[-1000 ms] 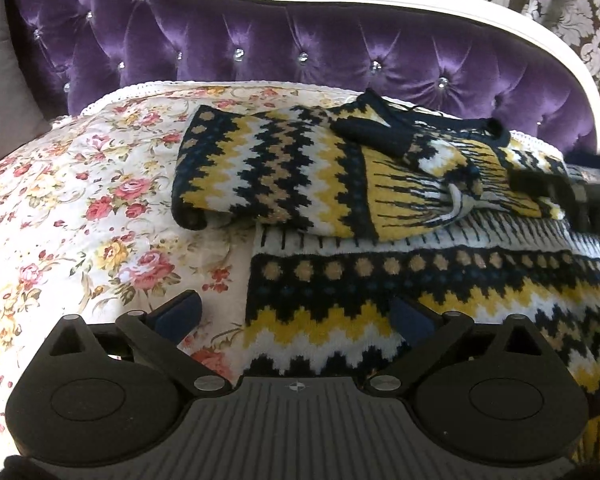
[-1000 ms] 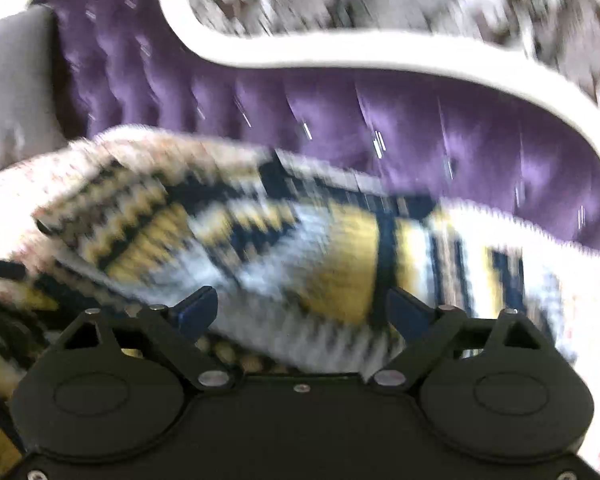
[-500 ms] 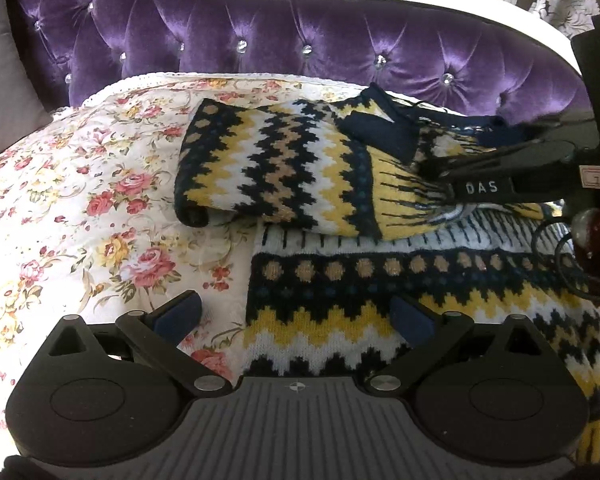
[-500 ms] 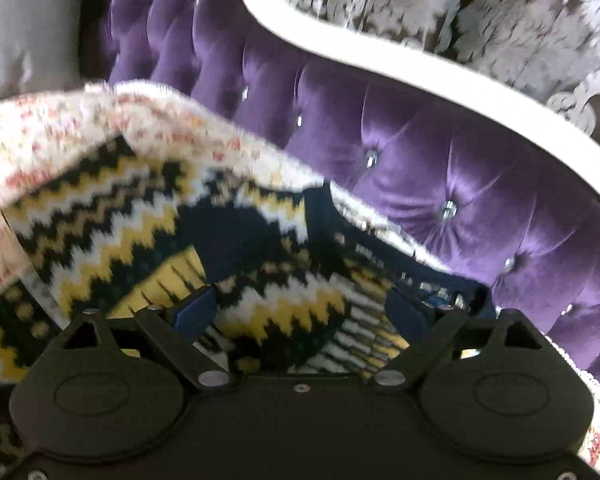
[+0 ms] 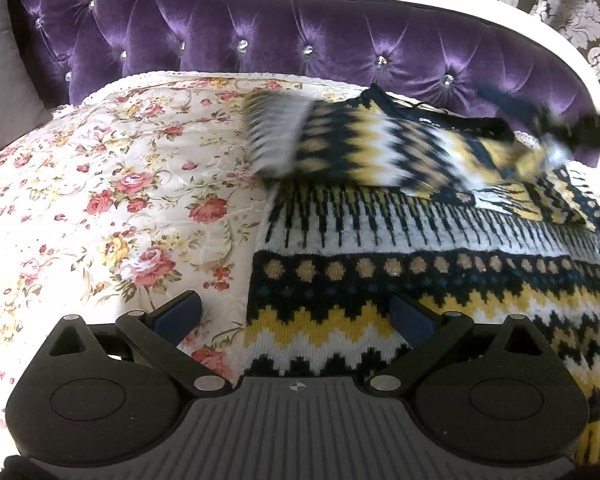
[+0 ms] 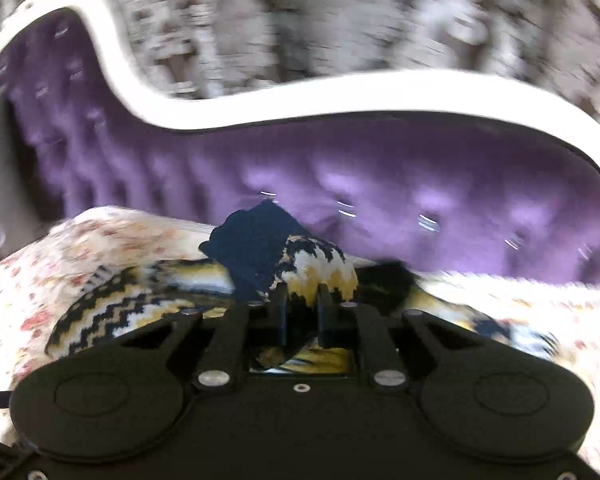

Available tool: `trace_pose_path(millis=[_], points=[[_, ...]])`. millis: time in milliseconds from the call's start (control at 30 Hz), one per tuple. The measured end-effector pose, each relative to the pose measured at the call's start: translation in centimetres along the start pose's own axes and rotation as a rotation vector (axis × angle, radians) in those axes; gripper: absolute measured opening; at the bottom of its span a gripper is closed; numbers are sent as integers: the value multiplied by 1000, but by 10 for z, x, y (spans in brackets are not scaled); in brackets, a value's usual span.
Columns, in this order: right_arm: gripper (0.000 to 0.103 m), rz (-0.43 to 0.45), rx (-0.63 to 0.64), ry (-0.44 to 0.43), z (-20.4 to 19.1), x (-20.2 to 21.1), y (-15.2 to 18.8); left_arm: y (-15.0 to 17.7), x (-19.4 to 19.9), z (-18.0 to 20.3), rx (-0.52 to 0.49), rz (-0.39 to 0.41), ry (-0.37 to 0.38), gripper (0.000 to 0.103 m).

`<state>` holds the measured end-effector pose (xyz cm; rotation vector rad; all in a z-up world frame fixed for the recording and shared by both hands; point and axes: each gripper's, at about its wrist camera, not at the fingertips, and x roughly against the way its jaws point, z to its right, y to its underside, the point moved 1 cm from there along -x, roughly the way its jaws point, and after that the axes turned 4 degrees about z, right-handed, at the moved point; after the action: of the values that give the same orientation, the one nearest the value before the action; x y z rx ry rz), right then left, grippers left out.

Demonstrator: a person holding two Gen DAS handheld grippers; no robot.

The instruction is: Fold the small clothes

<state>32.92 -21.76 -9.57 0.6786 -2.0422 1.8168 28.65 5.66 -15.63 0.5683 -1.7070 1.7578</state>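
Knitwear is the thing to handle: a navy, yellow and white zigzag-patterned knitted sweater (image 5: pixel 440 280) lies spread on the white bedspread with pink and yellow roses (image 5: pixel 112 200), in front of the purple tufted velvet headboard with a white frame (image 5: pixel 300 40). One sleeve (image 5: pixel 360 148) is laid across the body, and it looks blurred in the left view. The right gripper (image 6: pixel 302 294) has just been closing its jaws, and now they pinch a bunch of the sleeve's knit near its navy cuff. The left gripper (image 5: pixel 296 316) stands with jaws wide apart over the sweater's left edge and holds nothing. To do this step well, I think the right hand should carry the sleeve low and lay it flat across the body, while the left gripper presses the body so it does not slide.
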Motion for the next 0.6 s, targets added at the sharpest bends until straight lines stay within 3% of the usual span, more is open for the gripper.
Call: trace_pose_path(millis=[67,133,167,200,267,400,600], points=[[20,-54,-57,39,22,-6,16,0,0,0,-2,1,-2,101],[30,-120,-68,55,37,-12,32,0,-1,1,-8,2,-5,101],[41,-129,-85,62,43,-12,38,0,-1,1,-10,2,-6,101],[61,-124,-107,62,48,-9,41,0,-1,1,-9,2,-6,101],[74,-92,-147,97,57,1,42,0,-1,2,-8,1,-5,101],[74,0,-84,167,54,18,28,-1,-2,1,-5,-1,-7,101],[78,10,86,127,13,-10,2,-1,-2,2,-7,0,-10,101]])
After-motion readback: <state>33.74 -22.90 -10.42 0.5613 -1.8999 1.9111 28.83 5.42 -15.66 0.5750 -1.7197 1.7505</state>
